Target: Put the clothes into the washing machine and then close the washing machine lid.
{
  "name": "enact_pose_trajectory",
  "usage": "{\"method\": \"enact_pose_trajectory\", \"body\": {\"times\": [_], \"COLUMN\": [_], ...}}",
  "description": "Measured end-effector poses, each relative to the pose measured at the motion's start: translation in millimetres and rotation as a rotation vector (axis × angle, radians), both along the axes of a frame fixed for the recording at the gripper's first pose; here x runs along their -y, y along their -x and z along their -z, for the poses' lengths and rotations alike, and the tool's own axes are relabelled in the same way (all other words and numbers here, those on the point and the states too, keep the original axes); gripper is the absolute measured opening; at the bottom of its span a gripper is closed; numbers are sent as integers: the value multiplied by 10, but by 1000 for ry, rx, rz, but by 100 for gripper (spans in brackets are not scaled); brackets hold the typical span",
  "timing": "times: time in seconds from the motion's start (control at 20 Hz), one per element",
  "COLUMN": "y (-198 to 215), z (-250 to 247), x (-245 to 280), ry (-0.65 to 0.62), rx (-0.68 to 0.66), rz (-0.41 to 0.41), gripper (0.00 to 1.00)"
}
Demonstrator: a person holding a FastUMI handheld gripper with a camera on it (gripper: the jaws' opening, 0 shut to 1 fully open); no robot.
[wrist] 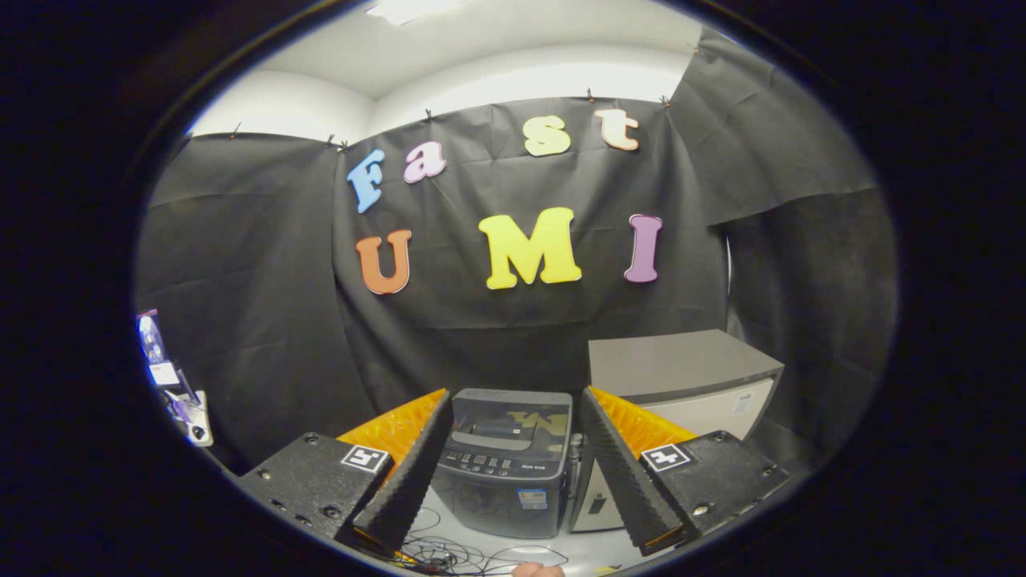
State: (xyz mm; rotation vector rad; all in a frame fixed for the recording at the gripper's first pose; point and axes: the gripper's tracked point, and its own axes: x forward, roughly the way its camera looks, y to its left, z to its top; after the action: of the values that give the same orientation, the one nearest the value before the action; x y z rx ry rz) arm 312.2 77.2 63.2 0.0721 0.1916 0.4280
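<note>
Gripper view, looking forward along the tongs (517, 481). The two fingers (409, 473) are spread wide apart and hold nothing; each has a black ribbed inner pad, an orange body behind it, and a black mount carrying a small square black-and-white marker (365, 458).

Between the fingers and just beyond their tips stands the washing machine (505, 473), a small dark grey top-loading unit seen from the front and slightly above. Its lid (513, 417) lies flat and closed; the surface of the lid reflects the room, and what lies inside cannot be told. A row of small buttons (481, 462) runs along the front control strip, and a label sits low on the front panel.

Just beside the washing machine, beyond the right finger, stands a taller grey and white cabinet (681, 377) with a flat top. Both stand on a white table (593, 549). Thin black cables (449, 551) lie tangled on the table in front of the machine, near the left finger's tip. A small device on a stand (172, 377) sits well off to the left, against the black cloth wall (256, 280).
</note>
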Motion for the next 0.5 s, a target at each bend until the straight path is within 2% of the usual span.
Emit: {"method": "enact_pose_trajectory", "body": {"times": [0.5], "y": [-86], "z": [14], "x": [80], "ry": [18], "rx": [9], "rz": [18], "gripper": [100]}}
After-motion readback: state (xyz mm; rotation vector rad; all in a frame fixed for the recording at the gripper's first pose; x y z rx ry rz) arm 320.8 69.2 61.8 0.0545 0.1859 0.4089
